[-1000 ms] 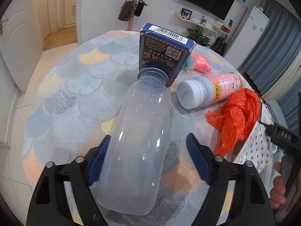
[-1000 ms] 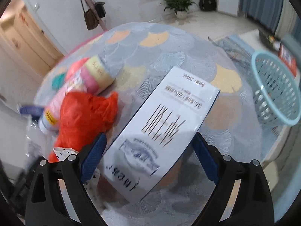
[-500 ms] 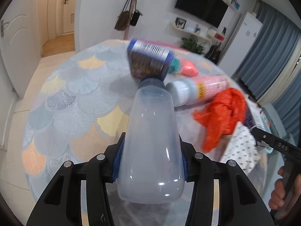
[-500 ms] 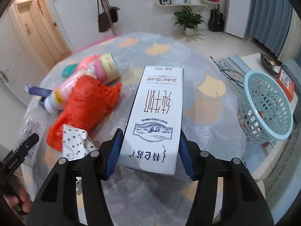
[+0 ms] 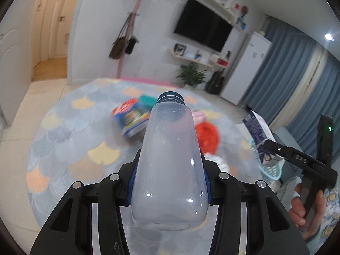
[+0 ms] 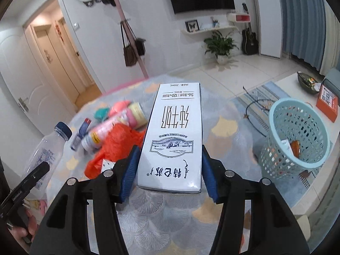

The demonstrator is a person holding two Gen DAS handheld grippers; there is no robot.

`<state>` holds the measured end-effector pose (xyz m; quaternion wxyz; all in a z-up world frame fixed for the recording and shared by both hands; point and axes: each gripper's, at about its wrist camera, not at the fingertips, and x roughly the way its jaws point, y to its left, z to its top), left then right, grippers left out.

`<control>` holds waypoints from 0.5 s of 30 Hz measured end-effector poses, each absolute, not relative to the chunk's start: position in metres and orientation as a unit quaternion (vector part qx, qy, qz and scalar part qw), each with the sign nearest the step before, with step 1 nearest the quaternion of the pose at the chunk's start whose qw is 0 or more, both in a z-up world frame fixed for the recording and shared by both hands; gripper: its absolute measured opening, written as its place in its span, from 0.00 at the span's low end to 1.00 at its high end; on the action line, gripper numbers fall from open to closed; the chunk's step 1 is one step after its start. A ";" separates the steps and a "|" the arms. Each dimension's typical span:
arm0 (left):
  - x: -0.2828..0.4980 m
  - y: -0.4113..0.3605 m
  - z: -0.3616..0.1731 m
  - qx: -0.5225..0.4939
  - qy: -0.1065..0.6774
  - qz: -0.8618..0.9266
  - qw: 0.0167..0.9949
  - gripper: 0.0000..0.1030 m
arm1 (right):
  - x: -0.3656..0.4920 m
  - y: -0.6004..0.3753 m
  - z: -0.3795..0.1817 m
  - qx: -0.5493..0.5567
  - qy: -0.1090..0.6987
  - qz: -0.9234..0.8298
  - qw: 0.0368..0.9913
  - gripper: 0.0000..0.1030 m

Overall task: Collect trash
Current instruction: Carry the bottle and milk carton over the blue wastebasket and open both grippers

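Two grabs at once now. A sec ago both tongs were wide open around stuff lying on the round table with the pastel fan-pattern cloth point(image 6: 225, 127); now both are clamped and lifted clear of it.

Going left to right: the left gripper point(image 5: 169, 188) has its blue pads squeezed onto the fat lower body of the clear empty plastic bottle with the dark blue cap point(image 5: 170, 161), cap pointing away from the cam. The right gripper point(image 6: 169, 170) is pinched on the sides of the white rectangular milk carton with black print point(image 6: 173, 138), held lengthwise, also off the table.

Left behind on the cloth: a blue snack box point(image 5: 130, 120), a pink-and-white bottle w/ white cap point(image 6: 99, 132), a crumpled orange plastic bag point(image 6: 115, 146), some teal and pink thing behind them (too blurry to say what, tbh).

The light blue plastic mesh basket point(image 6: 297, 138) sits off the table's right edge, already w/ a few bits in it. So imo pickup's done for these two, next is carrying both over to the basket and dropping them. Rest of the pile not yet touched.
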<state>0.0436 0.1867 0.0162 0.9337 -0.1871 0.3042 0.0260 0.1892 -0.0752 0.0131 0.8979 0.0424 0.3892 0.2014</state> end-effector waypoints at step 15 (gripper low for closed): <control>0.123 0.074 0.076 -0.128 0.263 -0.084 0.953 0.44 | 0.208 -0.178 0.048 0.075 0.310 0.111 0.941 0.51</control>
